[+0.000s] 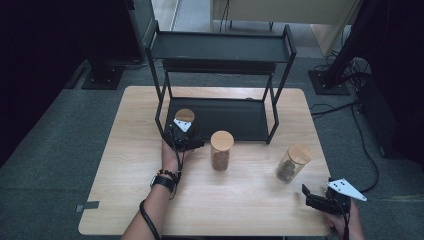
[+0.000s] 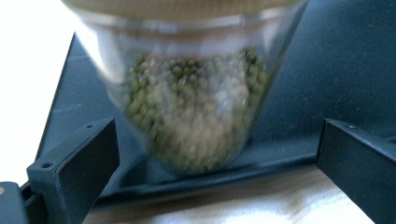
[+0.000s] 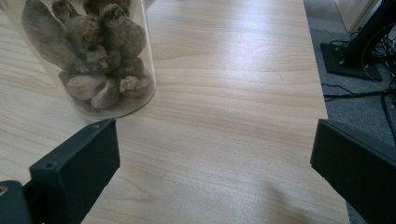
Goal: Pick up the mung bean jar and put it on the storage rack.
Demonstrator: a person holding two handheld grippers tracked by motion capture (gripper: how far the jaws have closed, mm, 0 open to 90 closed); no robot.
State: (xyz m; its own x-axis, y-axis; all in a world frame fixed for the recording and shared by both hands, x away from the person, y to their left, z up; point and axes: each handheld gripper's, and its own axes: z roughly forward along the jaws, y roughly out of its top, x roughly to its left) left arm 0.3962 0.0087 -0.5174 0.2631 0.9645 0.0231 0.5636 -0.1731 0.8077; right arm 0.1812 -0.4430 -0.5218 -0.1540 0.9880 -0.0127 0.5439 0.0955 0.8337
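Glass jar of green beans on black shelf, left gripper wide open, nothing held.

The room is dim around the edges in the high view, both upper corners almost black, while the pale wooden worktop catches soft, even light and the jars cast only faint shadows. In the left gripper view, the clear glass jar of green beans is blurred, and the upper left corner burns out to pure white. The right gripper view is sharper: wood grain reads clearly, with a mild sheen across the boards.
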